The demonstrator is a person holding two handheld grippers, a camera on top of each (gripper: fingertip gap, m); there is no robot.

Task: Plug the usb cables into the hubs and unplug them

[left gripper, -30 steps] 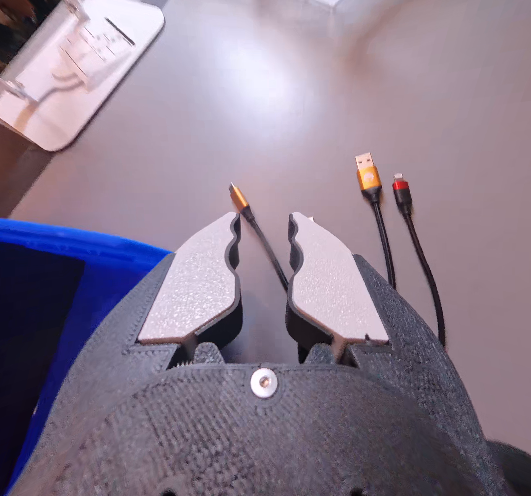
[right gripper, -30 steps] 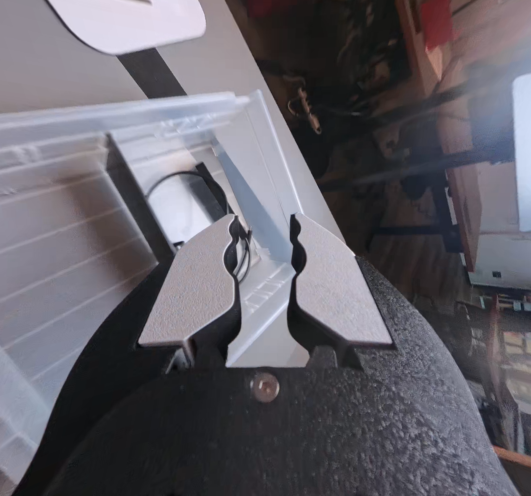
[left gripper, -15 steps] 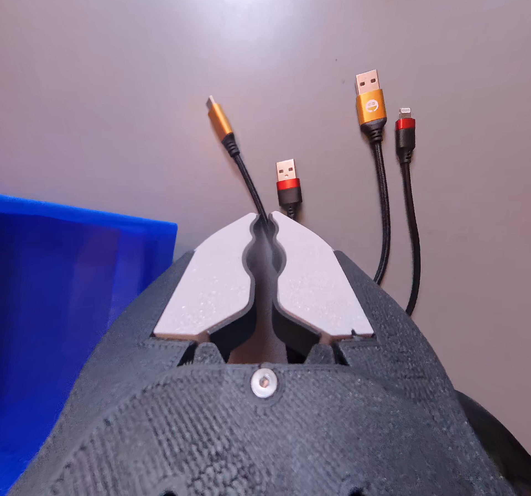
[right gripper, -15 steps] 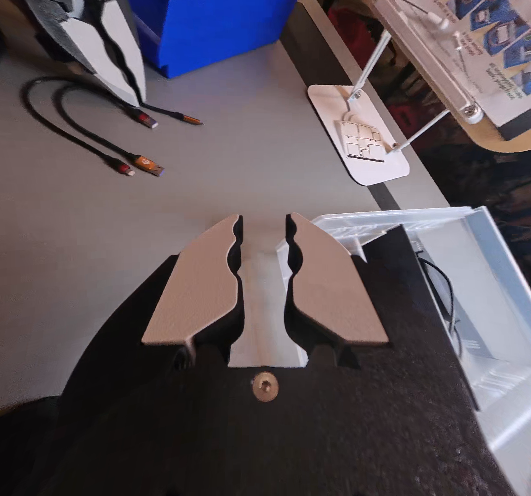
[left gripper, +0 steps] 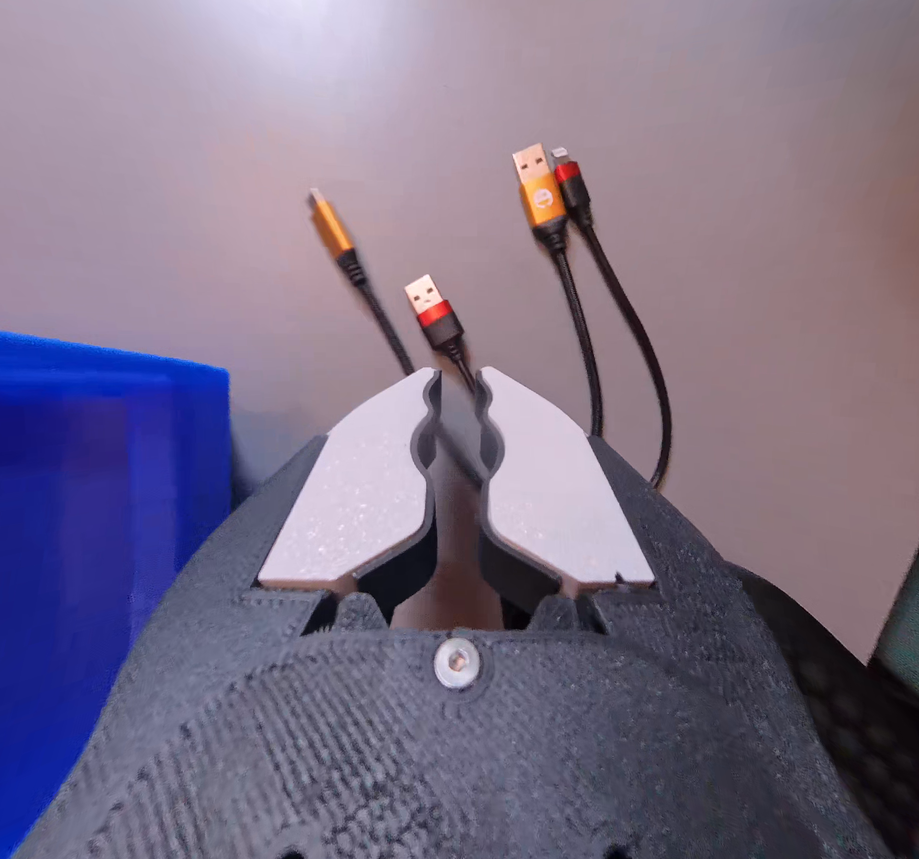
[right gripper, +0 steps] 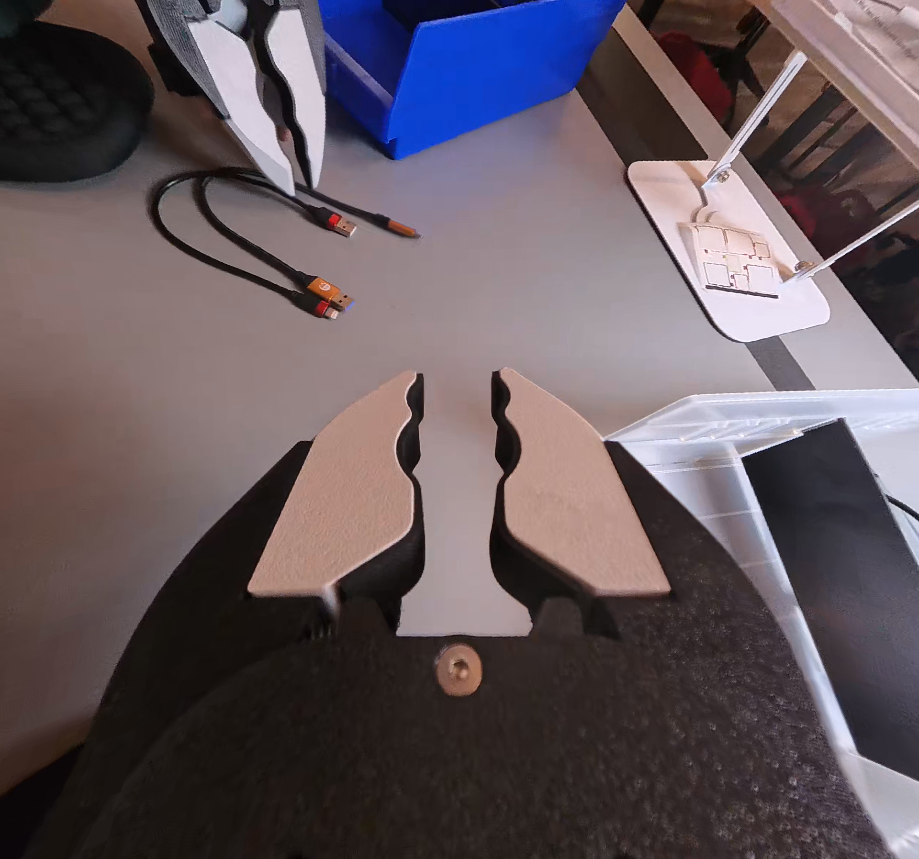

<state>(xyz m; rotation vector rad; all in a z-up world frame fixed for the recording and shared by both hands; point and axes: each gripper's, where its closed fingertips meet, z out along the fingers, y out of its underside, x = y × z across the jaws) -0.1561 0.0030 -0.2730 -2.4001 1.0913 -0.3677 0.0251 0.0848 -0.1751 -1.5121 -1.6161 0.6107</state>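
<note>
In the left wrist view, the left gripper point(left gripper: 457, 377) is low over the gray table point(left gripper: 199, 139), with a small gap between its fingers. A thin black cord runs through that gap, but the fingers do not look tight on it, so it seems loose. That cord leads to the red plug point(left gripper: 431, 308) just past the tips. The thin orange plug point(left gripper: 330, 226) lies to its left. Farther right, the big orange plug point(left gripper: 539, 193) and the small red plug point(left gripper: 569, 176) lie side by side, touching. A blue bin point(left gripper: 109, 487) sits on the left. To do this step well, I think the fingers should close close to the plug, not far back on the floppy cord, so the plug does not wobble. The right wrist view shows more: the right gripper point(right gripper: 457, 377) is open and holds nothing. It also shows the clear box point(right gripper: 746, 417) at the near right and a white stand point(right gripper: 795, 318) at the far right. No hub is clear in either view.
</note>
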